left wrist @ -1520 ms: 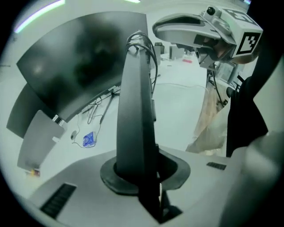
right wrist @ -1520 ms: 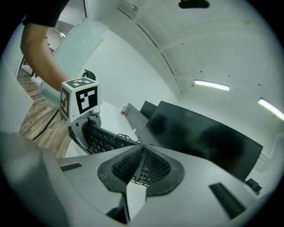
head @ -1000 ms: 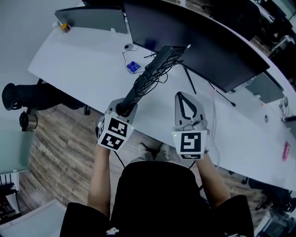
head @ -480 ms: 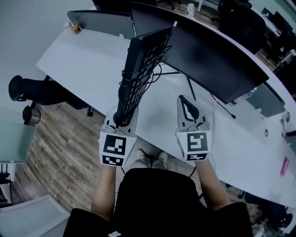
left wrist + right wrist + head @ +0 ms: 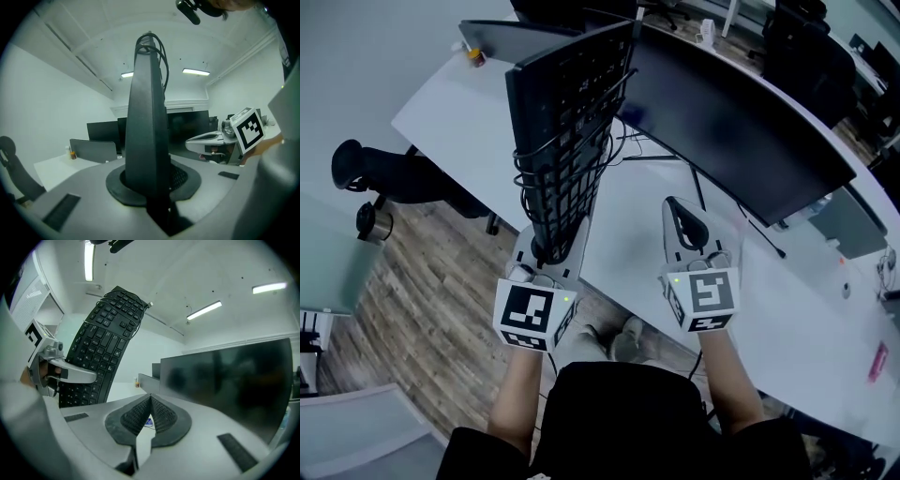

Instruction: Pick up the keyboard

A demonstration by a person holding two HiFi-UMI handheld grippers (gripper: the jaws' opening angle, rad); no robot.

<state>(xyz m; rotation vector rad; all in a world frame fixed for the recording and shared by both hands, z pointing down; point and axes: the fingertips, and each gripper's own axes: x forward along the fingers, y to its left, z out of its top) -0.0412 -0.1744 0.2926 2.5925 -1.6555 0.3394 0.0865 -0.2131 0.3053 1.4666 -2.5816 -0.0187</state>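
The black keyboard (image 5: pixel 567 122), its cable wound around it in several loops, stands up on end above the white desk (image 5: pixel 455 122). My left gripper (image 5: pixel 550 246) is shut on its lower end. In the left gripper view the keyboard (image 5: pixel 149 117) rises edge-on from between the pads. From the right gripper view the keyboard (image 5: pixel 101 348) shows its key side, with the left gripper (image 5: pixel 61 371) clamped low on it. My right gripper (image 5: pixel 673 202) hovers over the desk to the right, shut with nothing in it; its pads (image 5: pixel 161 416) meet at the tip.
A wide dark monitor (image 5: pixel 741 122) runs along the back of the desk, with thin cables (image 5: pixel 694 183) below it. A grey panel (image 5: pixel 492 37) and a small bottle (image 5: pixel 474 56) stand at the far left corner. A black chair (image 5: pixel 394 173) sits on the wood floor at left.
The left gripper has lifted the keyboard off the desk and swung it up from lying low and edge-on to standing tall. The right gripper stayed nearly in place.
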